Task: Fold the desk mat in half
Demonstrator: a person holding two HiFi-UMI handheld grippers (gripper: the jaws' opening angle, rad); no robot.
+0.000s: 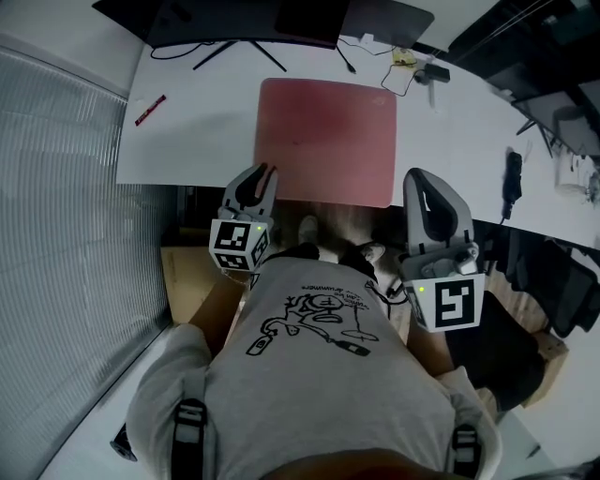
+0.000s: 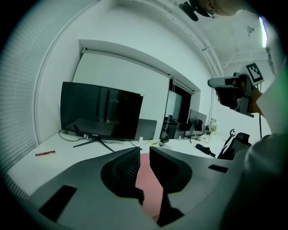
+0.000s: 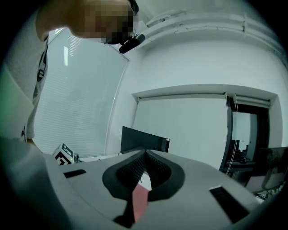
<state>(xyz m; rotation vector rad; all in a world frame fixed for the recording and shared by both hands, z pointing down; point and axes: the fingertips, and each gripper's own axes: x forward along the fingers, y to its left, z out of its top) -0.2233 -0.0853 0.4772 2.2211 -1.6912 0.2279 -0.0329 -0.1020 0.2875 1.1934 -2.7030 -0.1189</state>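
A pink desk mat (image 1: 326,141) lies flat and unfolded on the white desk (image 1: 197,141), its near edge at the desk's front. My left gripper (image 1: 265,174) hovers at the mat's near-left corner. Its jaws stand a little apart with nothing between them, and the mat (image 2: 150,184) shows through the gap in the left gripper view (image 2: 144,152). My right gripper (image 1: 419,180) is held just right of the mat's near-right corner and points upward. Its tips (image 3: 145,152) meet, shut on nothing, with the mat (image 3: 140,200) showing below the pads.
A dark monitor (image 1: 253,19) on a splayed stand sits at the desk's far edge. A red pen (image 1: 150,110) lies at far left, cables and small items (image 1: 408,61) at back right, a black object (image 1: 512,178) at right. The person's grey shirt (image 1: 319,375) fills the foreground.
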